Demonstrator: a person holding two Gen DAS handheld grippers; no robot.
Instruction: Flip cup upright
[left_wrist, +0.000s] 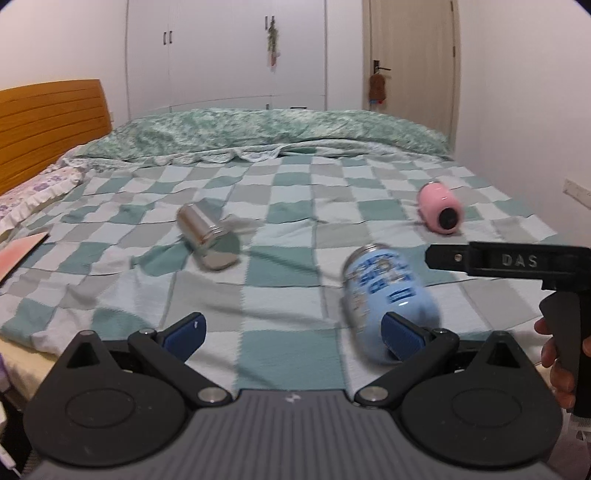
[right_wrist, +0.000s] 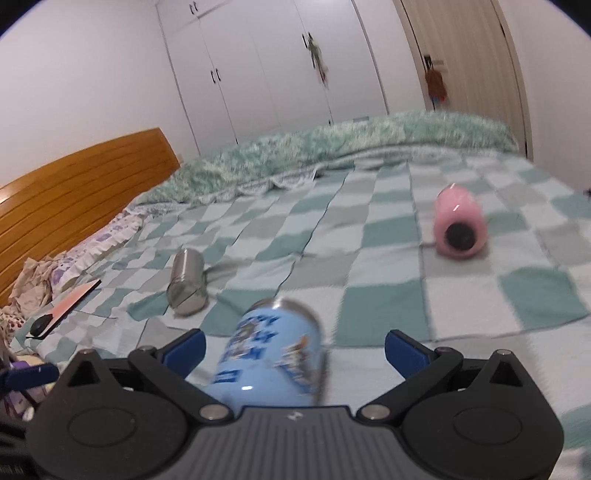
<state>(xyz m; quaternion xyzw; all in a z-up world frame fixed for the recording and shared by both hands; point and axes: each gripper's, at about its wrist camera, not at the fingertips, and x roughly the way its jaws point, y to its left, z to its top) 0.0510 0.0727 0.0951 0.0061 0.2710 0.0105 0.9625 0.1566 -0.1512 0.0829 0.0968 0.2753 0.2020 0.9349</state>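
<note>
Blue and printed, the cup (right_wrist: 273, 354) lies on its side on the checked bed (right_wrist: 461, 314), steel rim away from us, between our wide-open right hand-held gripper (right_wrist: 293, 349) pads. We judge it may roll on the soft quilt if one pad nudges it first. Our left hand-held gripper (left_wrist: 291, 334) is also wide, holding nothing
</note>
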